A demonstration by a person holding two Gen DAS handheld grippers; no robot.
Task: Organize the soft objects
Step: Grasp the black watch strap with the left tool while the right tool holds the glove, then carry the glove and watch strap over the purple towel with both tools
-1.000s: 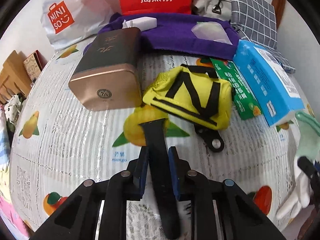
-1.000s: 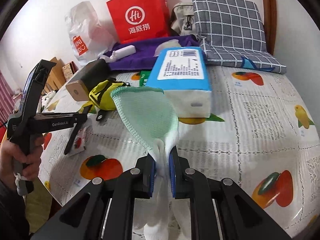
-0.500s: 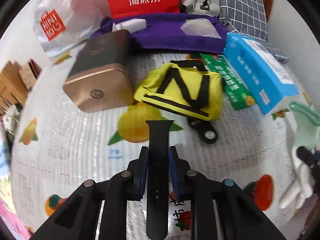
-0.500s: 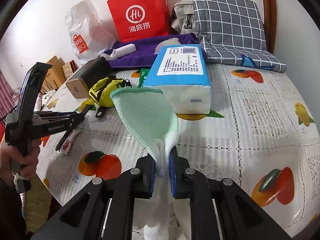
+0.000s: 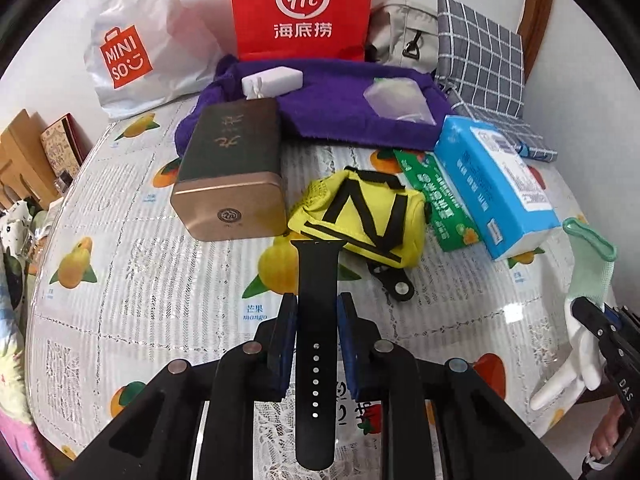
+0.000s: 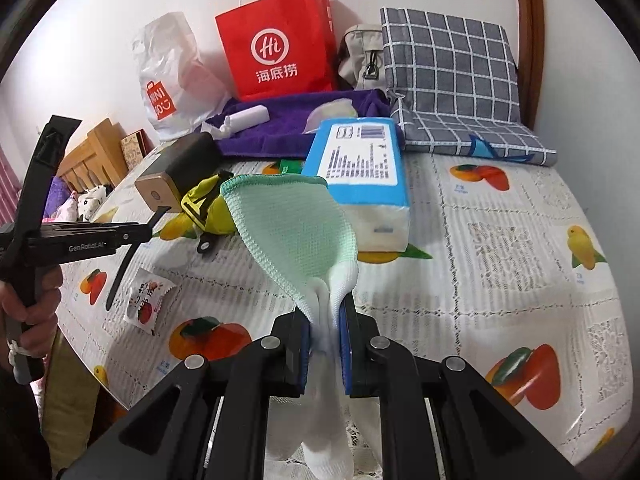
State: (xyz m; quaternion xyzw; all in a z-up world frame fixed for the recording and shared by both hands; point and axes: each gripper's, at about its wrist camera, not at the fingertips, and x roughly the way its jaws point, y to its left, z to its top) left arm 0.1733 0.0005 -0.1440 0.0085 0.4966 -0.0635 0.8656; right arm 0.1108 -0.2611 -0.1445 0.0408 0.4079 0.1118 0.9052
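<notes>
My left gripper [image 5: 317, 312] is shut on a black watch strap [image 5: 318, 280] and holds it above the fruit-print tablecloth, just in front of a yellow pouch with black straps [image 5: 360, 216]. The strap also shows hanging from that gripper in the right wrist view [image 6: 120, 276]. My right gripper [image 6: 325, 320] is shut on a mint-green and white glove [image 6: 296, 232], raised above the table; the glove shows at the right edge of the left wrist view [image 5: 588, 276].
A gold-ended dark box [image 5: 232, 172], a blue tissue pack [image 5: 496, 184], a green packet [image 5: 440, 200], a purple towel [image 5: 340, 108], a red paper bag [image 5: 300, 8], a white Miniso bag [image 5: 128, 52] and a checked cushion [image 6: 452, 80] crowd the back. A snack packet [image 6: 146, 296] lies near the front edge.
My left gripper lifted the watch strap off the table and drew back a little. The right gripper holds the glove nearly still.
</notes>
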